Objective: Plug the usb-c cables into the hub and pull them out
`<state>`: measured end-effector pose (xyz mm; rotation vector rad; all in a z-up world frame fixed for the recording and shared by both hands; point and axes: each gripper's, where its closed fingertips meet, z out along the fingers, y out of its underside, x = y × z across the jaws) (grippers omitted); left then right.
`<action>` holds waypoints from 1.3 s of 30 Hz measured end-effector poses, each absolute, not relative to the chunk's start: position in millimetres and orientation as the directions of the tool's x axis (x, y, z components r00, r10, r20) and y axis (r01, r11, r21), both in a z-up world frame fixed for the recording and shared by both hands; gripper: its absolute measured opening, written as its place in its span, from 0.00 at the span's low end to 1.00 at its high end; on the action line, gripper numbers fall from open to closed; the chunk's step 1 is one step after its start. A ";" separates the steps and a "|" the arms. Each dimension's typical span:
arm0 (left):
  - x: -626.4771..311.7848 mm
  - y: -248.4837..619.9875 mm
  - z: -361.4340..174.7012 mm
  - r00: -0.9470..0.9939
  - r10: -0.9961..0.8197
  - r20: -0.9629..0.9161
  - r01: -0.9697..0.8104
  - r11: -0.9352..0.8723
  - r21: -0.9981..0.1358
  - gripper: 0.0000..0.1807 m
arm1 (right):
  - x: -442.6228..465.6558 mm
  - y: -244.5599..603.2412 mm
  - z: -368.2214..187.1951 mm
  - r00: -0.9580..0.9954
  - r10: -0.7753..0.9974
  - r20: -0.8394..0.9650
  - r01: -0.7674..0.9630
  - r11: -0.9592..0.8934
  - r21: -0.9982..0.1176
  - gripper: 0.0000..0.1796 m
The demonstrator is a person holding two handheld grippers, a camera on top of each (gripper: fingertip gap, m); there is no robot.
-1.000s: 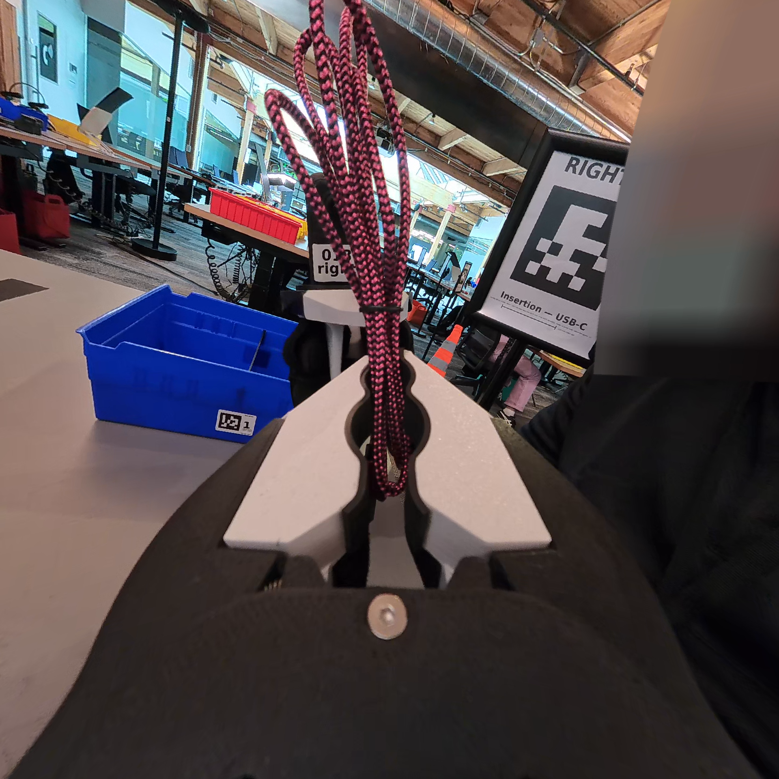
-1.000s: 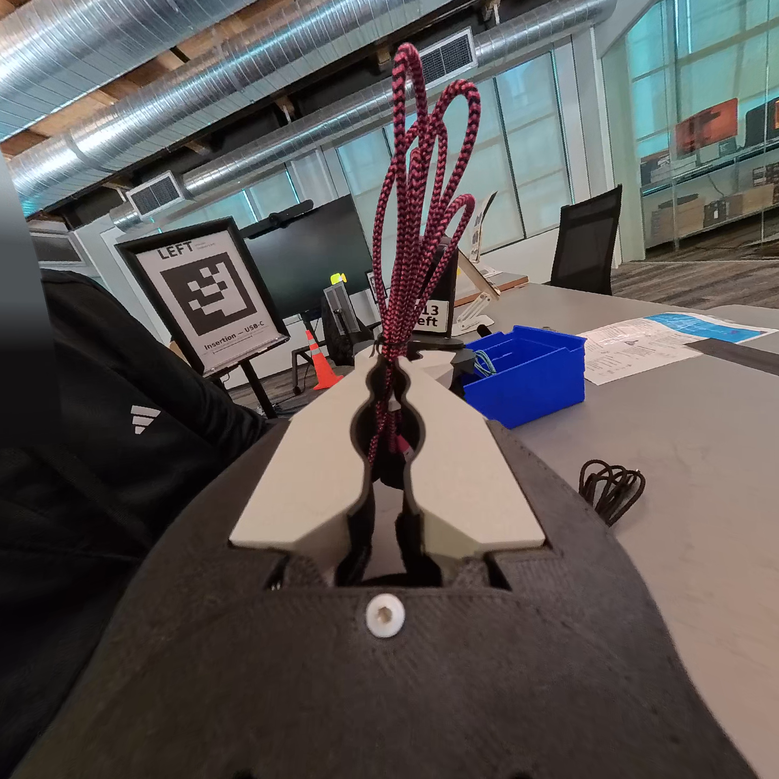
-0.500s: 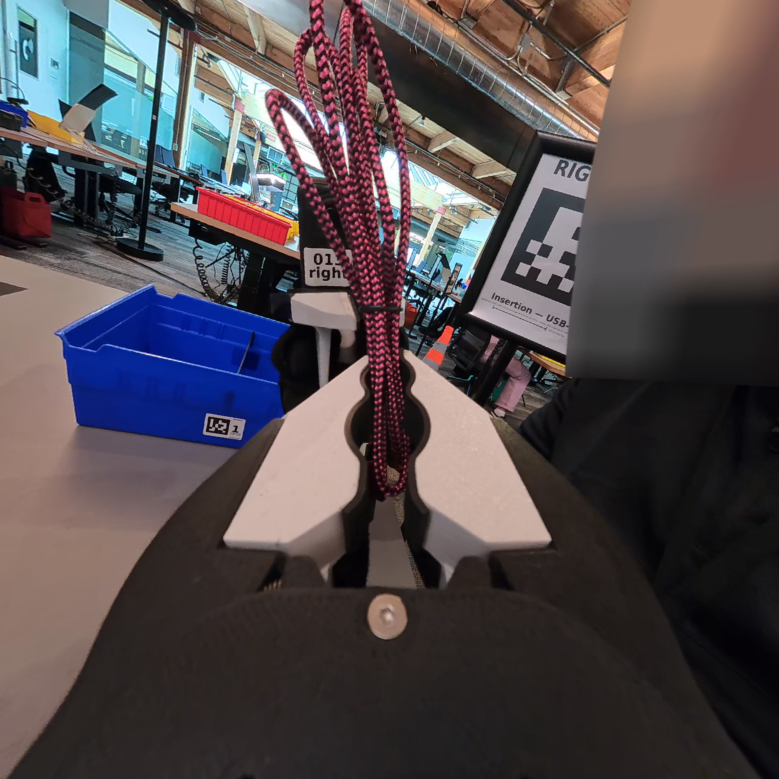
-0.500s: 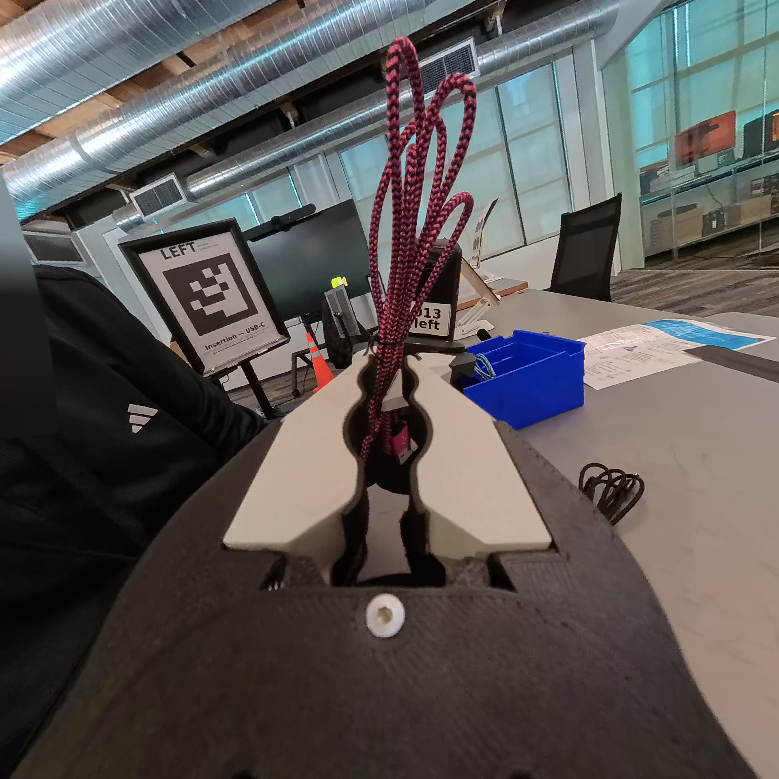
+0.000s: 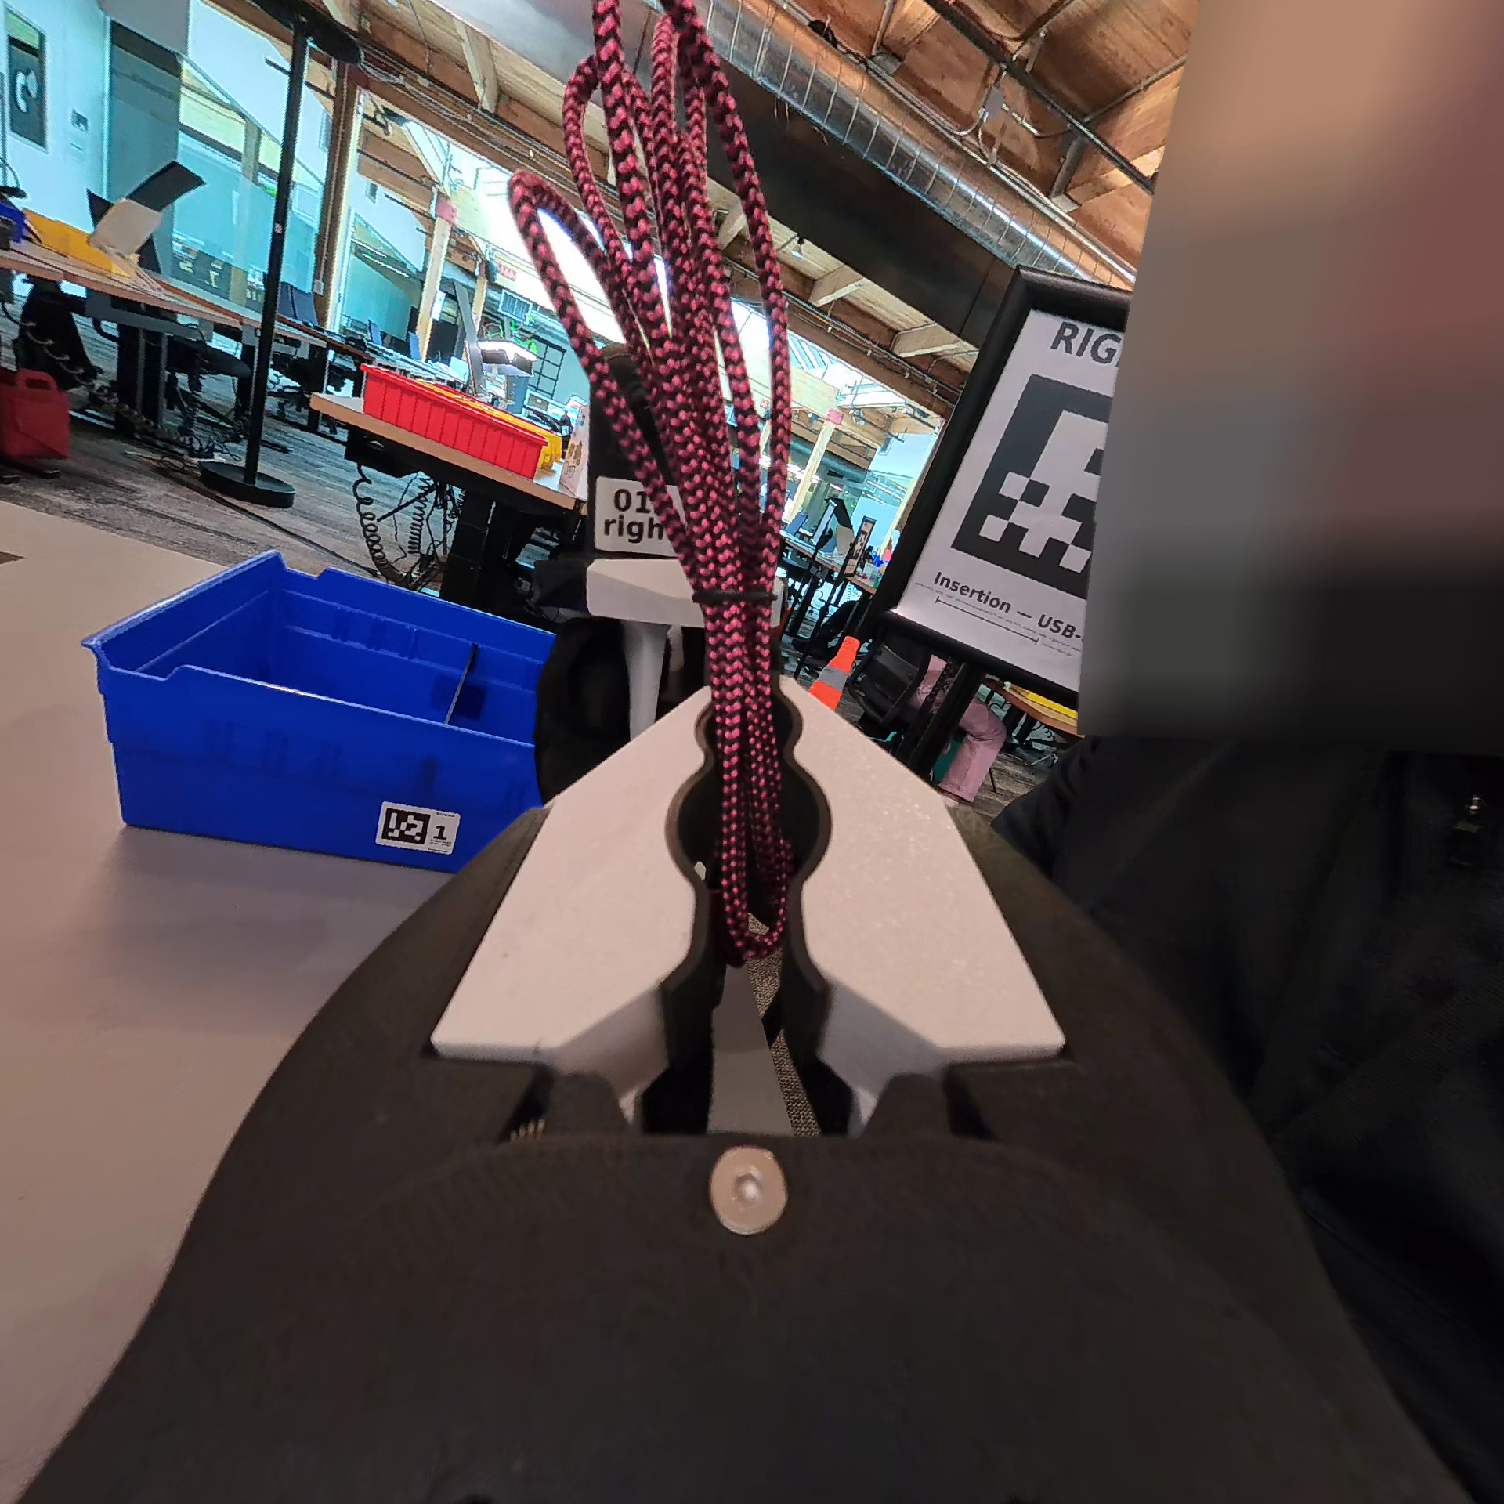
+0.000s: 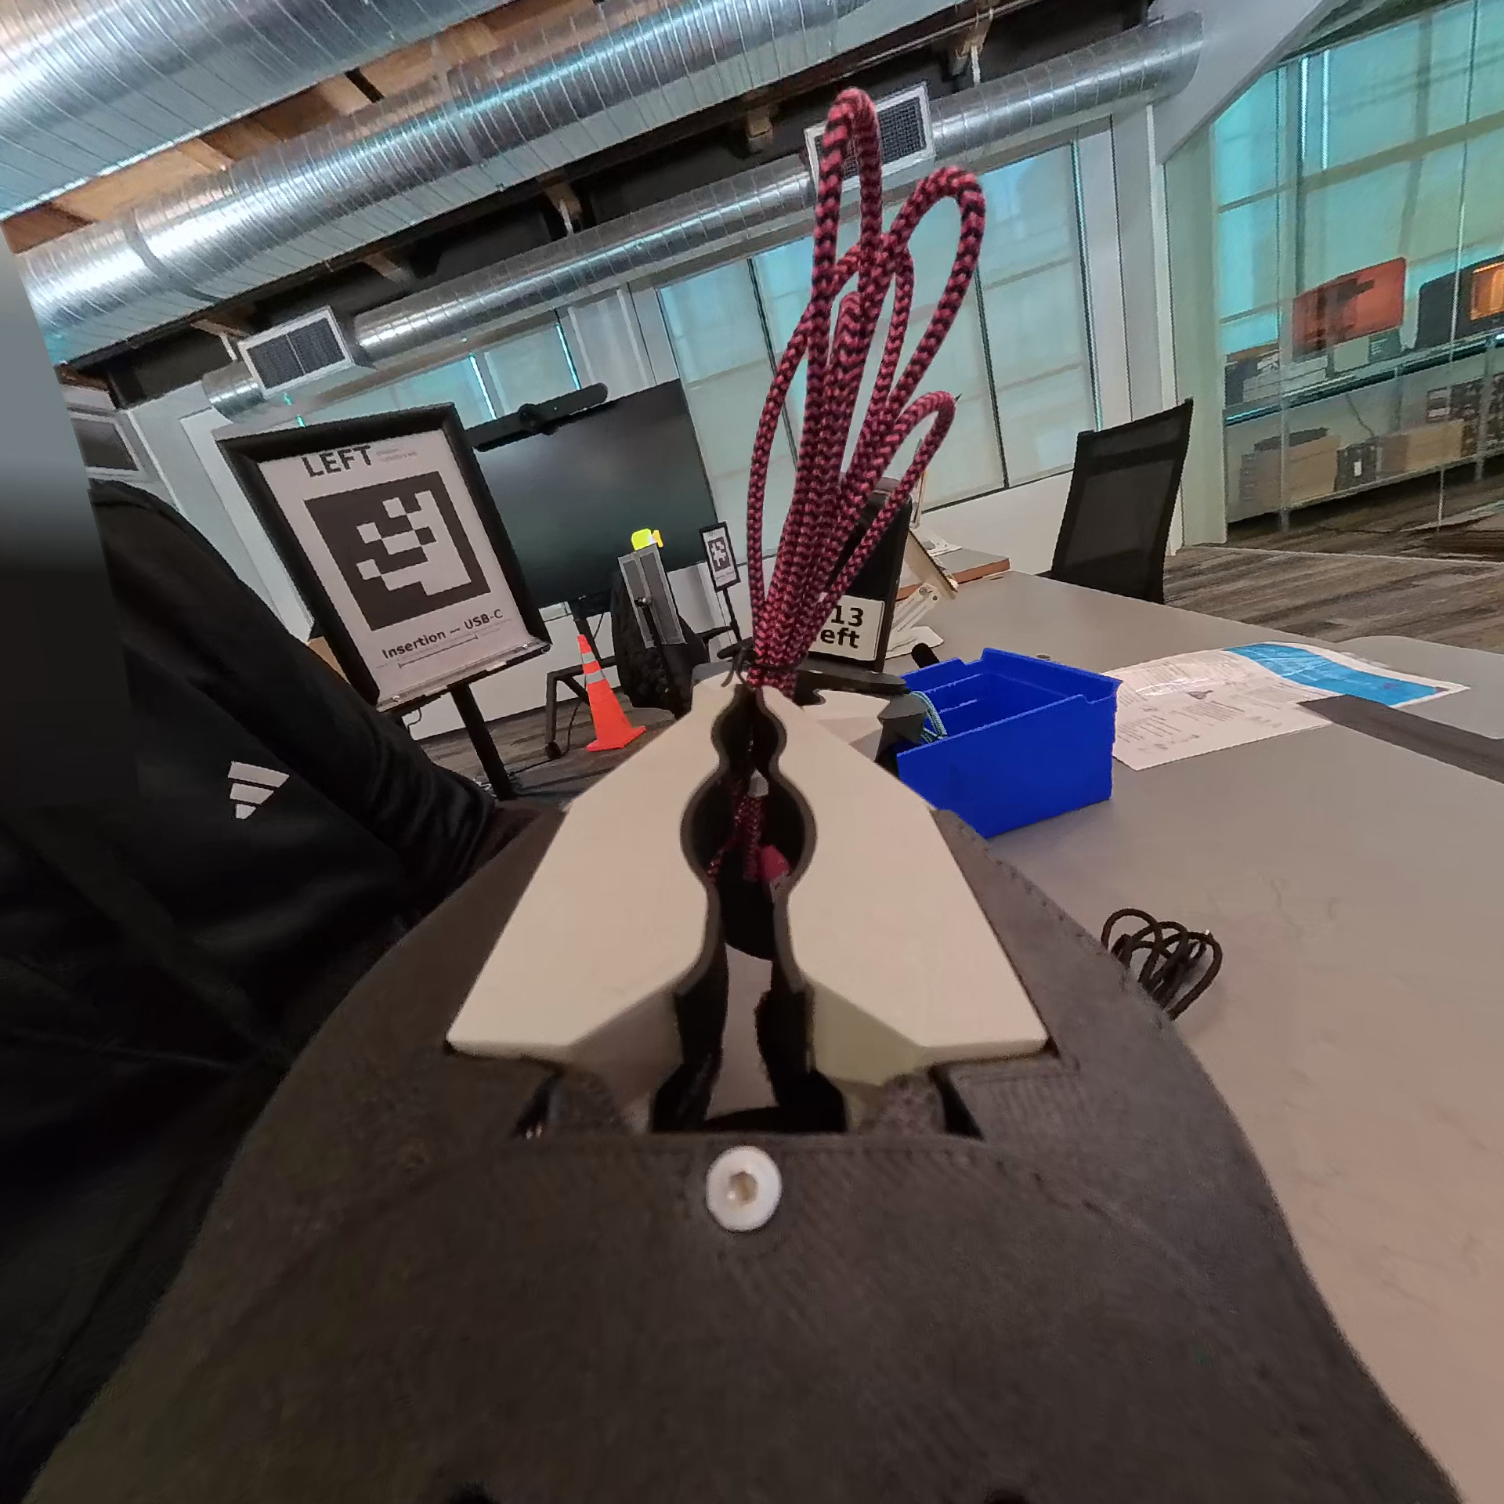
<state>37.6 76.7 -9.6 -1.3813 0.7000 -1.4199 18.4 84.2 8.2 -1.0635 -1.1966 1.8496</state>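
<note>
One braided bundle, pinched by both my grippers

My left gripper [image 5: 745, 716] and right gripper [image 6: 753, 700] each pinch the single pink-and-black cable bundle [image 5: 716, 504] between their tips; its long axis stands upright, loops rising above my fingers. Beyond them: one blue bin [image 5: 317, 716]; right of my right fingers, one black cable coil [image 6: 1164, 960].

Open-plan lab or workshop, probably: exposed ducts [image 6: 488, 187], timber ceiling, worktables, parts bins [image 5: 456, 423], marker signs [image 6: 391, 561], monitor [image 6: 594, 488].
</note>
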 end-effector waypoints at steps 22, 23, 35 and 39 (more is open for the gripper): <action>36.2 79.4 -15.0 0.164 -0.911 0.379 0.228 -0.339 -0.913 0.03 | 17.8 87.9 5.6 -0.385 0.891 -0.241 -0.092 -0.297 -0.950 0.00; 36.2 80.3 -16.7 0.175 -0.909 0.379 0.216 -0.340 -0.915 0.03 | 18.1 89.3 4.5 -0.370 0.899 -0.233 -0.083 -0.282 -0.956 0.00; 35.6 94.2 -35.7 0.352 -0.878 0.325 0.051 -0.328 -0.943 0.02 | 19.5 98.4 4.4 0.002 0.970 0.243 0.172 0.239 -0.956 0.00; 35.6 99.6 -40.4 0.402 -0.855 0.327 0.030 -0.344 -0.938 0.03 | 17.6 94.1 2.1 0.057 0.874 0.482 0.303 0.445 -0.843 0.00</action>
